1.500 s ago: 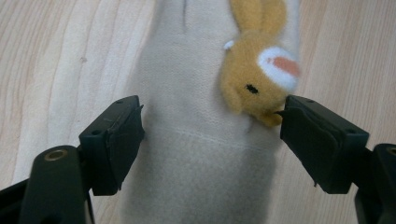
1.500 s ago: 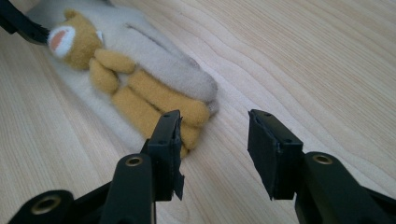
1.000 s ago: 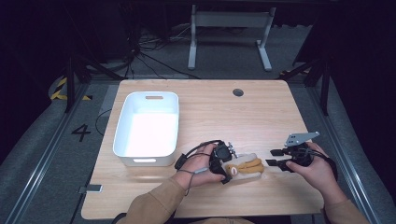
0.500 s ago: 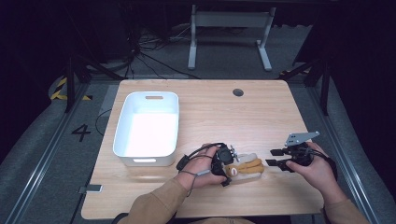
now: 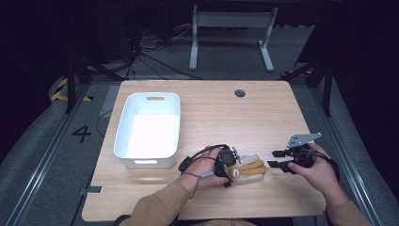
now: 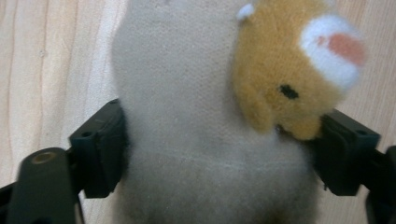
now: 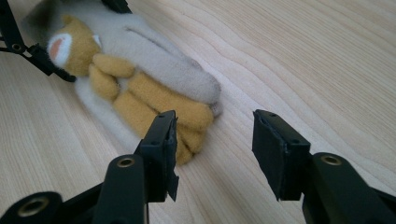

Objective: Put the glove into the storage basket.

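My left gripper has just been closing; its jaws now squeeze the plush lying on the bench beside the bin. The soft fur could slip out if I lift. My right gripper gapes empty at its feet.

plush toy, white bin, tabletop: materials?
Plush toy: soft fabric, fuzzy orange and grey-beige pile with knit texture showing.
White bin: looks like moulded plastic, smooth, slightly glossy, with handle cut-outs.
Tabletop: light wood grain, matte; solid or laminate unclear.
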A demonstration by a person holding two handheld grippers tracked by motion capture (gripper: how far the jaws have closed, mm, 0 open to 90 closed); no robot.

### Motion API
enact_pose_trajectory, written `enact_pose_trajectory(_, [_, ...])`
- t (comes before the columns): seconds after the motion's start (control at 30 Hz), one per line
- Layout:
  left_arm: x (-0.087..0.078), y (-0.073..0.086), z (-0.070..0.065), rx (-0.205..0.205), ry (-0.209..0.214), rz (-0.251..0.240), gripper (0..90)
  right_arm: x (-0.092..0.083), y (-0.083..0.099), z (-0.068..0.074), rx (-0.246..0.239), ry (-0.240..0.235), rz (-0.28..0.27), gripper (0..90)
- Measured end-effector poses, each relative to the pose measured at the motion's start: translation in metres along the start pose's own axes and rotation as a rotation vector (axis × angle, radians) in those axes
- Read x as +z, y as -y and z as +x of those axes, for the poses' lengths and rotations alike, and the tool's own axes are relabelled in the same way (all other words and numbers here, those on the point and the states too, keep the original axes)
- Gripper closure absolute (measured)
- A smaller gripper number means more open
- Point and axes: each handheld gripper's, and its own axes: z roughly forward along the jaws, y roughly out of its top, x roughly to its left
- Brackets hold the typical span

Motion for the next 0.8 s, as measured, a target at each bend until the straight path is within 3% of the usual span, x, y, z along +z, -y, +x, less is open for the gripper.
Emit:
enact_pose_trajectory(0.1, [-0.0028,0.0006,-0.0002,0.002,-0.001,-0.001,34.1,0.0002,-0.0001,0.0003,-0.001,0.000,-0.001,50.7])
enact_pose_trajectory(0.47, [-0.0066,-0.0009,-0.0057,0.003,-0.008,0.006,63.7,0.0000,-0.0004,0.0008,-0.007,0.006,-0.004,50.4])
enact_pose_trajectory(0.67, [-0.0071,-0.0020,-0.0084,0.000,-0.008,0.016,70.3,-0.0001,-0.0004,0.0005,-0.008,0.006,-0.003,50.4])
enact_pose_trajectory(0.8, [-0.0072,-0.0016,-0.0063,-0.027,0.006,0.008,71.1,-0.0001,-0.0001,0.0000,-0.007,0.008,-0.004,50.4])
